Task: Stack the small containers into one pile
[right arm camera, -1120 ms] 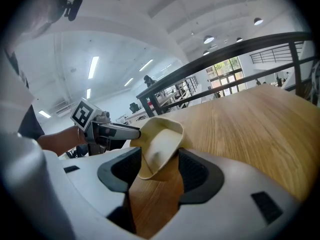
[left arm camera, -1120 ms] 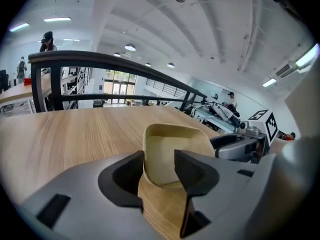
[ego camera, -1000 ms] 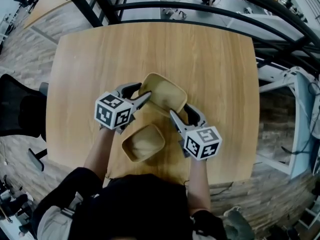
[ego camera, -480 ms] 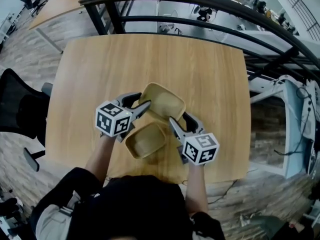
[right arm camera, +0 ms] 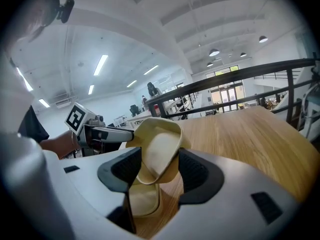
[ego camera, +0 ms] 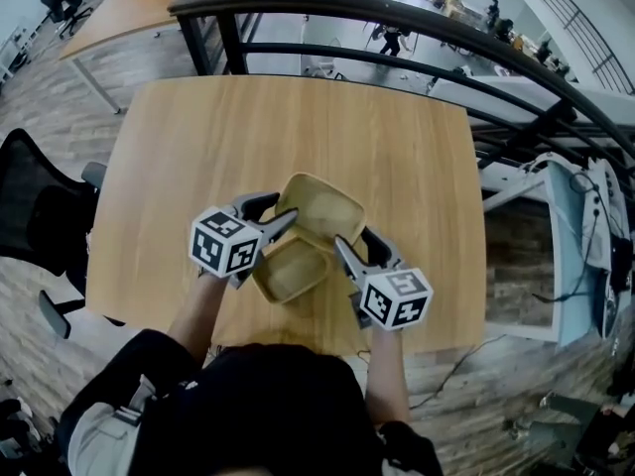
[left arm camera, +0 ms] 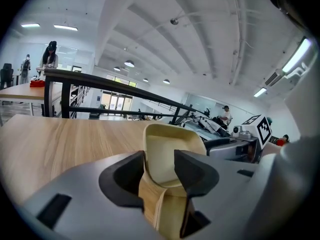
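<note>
Reaching out over the near edge of the table [ego camera: 298, 127] with both forearms [ego camera: 198, 305], bare below black sleeves. Carrying a marker cube [ego camera: 226, 243] on each tool, just inside that edge.

Noting the lower container [ego camera: 290, 269] sitting open side up on the table, close to the middle of the near edge, between the two tools. Seeing it again low in the right gripper view, lower container [right arm camera: 142, 199] lying under the jaws.

Pinching the left rim of the upper container [ego camera: 322, 206] with the left gripper [ego camera: 283, 218]. In the left gripper view, clamping the left gripper [left arm camera: 159, 169] on the thin wall of the upper container [left arm camera: 172, 139], one jaw inside, one outside.

Pinching the near right rim of the same container with the right gripper [ego camera: 345, 249]. In the right gripper view, closing the right gripper [right arm camera: 159, 171] on the wall of the upper container [right arm camera: 157, 144] in the same way.

Holding the upper container tilted above the table, near end overlapping the far rim of the lower one in the head view. Not managing to tell whether touching there or just apart.

Noting bare wood across the far half of the table. Looking past the far edge onto a black railing [ego camera: 397, 18]. Noting a black chair [ego camera: 35, 206] off the left edge.
</note>
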`<state>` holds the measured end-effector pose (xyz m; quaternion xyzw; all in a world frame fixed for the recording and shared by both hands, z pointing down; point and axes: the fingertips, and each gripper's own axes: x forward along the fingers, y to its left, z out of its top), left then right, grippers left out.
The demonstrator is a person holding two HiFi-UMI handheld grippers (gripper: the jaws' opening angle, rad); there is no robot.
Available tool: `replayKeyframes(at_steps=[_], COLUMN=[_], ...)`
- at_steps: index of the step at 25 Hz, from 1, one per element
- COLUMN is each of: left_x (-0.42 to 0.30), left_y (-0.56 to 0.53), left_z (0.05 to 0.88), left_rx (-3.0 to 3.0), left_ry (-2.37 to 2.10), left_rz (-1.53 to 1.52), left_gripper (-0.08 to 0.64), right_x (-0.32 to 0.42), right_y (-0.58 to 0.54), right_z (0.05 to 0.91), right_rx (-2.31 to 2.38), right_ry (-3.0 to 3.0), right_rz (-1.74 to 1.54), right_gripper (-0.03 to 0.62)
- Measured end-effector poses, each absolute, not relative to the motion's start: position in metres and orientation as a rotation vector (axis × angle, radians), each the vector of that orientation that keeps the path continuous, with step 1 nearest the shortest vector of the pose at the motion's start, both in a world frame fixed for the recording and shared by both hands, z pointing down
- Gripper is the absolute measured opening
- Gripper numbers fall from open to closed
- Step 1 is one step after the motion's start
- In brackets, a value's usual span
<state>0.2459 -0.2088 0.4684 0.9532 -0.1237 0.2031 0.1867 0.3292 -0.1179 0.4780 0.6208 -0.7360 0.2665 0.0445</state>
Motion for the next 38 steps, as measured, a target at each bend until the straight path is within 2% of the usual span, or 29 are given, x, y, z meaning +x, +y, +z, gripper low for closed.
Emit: replayKeyframes(at_steps=[21,38], left_x=[0.196,0.216], left_y=[-0.147,-0.099], left_z=[0.481,0.486], left_rx=[2.718,2.611], left_ry=[-0.318,-0.452], left_rz=[0.625,0.609], left_gripper=[0.193,0.193], right_x=[0.298,0.328], right_y=[-0.083,-0.053], right_z=[0.481,0.487], right_rx=[1.87,1.724], right_ry=[-2.236,-2.297], right_rz=[0.784,0.858], right_gripper=[0.219,0.219])
